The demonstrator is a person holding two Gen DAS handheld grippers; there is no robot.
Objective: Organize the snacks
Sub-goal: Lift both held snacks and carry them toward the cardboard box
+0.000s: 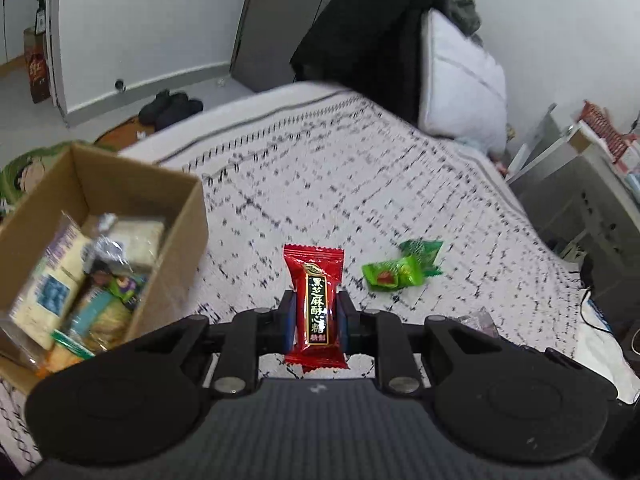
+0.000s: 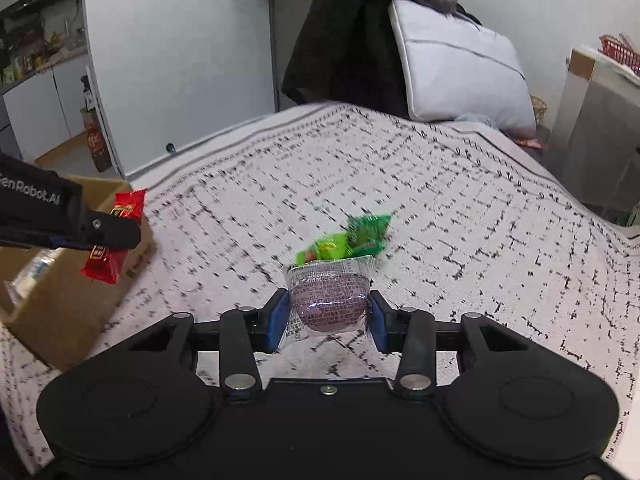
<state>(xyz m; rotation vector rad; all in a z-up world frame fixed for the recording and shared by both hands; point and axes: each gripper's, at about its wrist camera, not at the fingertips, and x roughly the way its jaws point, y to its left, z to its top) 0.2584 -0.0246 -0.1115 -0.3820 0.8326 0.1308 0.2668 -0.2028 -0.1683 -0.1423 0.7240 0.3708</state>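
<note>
Bedspread (image 1: 320,184): only left view shows inside snack box (image 1: 132,184).

A glossy red candy wrapper (image 1: 315,300) stands upright, pinched; a clear-wrapped purple snack (image 2: 329,304) is clamped; two green packets (image 1: 402,268) lie beside the snack-filled cardboard box (image 1: 132,184).

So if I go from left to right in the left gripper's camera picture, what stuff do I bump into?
Cardboard box of snacks → red candy pinched in the left gripper → green snack packets on the bed cover → grey cabinet at the far right.
</note>
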